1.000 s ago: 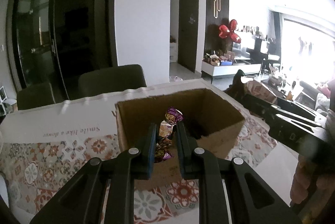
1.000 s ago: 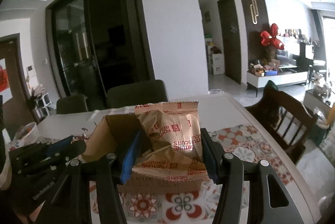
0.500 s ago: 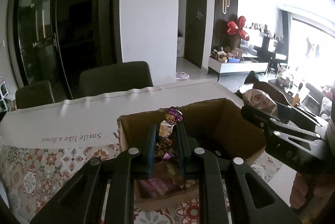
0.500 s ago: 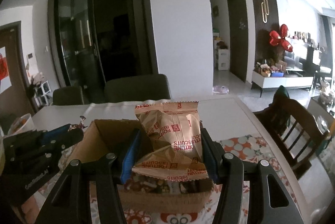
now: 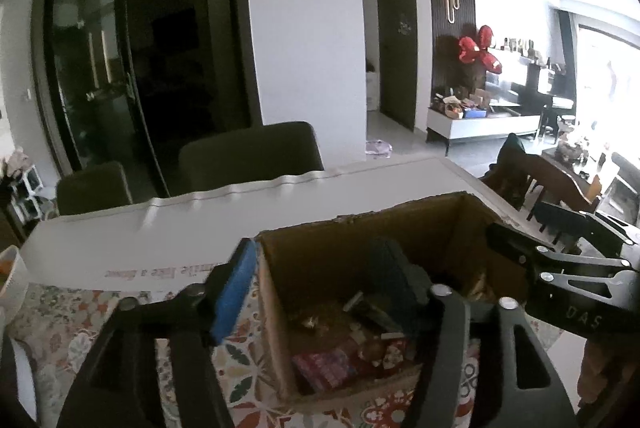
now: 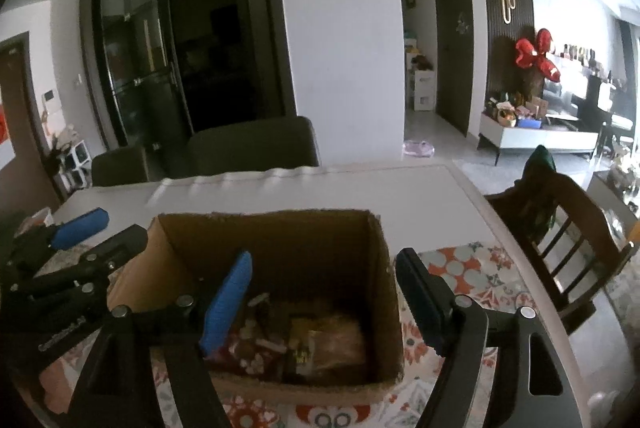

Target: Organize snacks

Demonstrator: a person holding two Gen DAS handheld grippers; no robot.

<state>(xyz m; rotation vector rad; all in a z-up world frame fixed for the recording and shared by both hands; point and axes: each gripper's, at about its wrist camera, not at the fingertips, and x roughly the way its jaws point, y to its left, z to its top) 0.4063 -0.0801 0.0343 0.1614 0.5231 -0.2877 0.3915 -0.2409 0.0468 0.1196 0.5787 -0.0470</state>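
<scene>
An open cardboard box stands on the patterned mat, with several wrapped snacks on its floor, among them a pink packet and a tan biscuit packet. My left gripper hangs over the box's left wall. Its jaws are opening and nothing is between them. My right gripper hovers over the box's right half, jaws also opening and empty. Each gripper shows in the other's view: the right gripper at the box's right side, the left gripper at its left.
The white table carries a floral mat. Two dark chairs stand behind it and a wooden chair at its right end. A bowl's rim shows at the left edge.
Both grippers moved forward over the box and opened. The purple-wrapped candy left the left jaws and the biscuit packet left the right jaws; the packet now lies in the box.
</scene>
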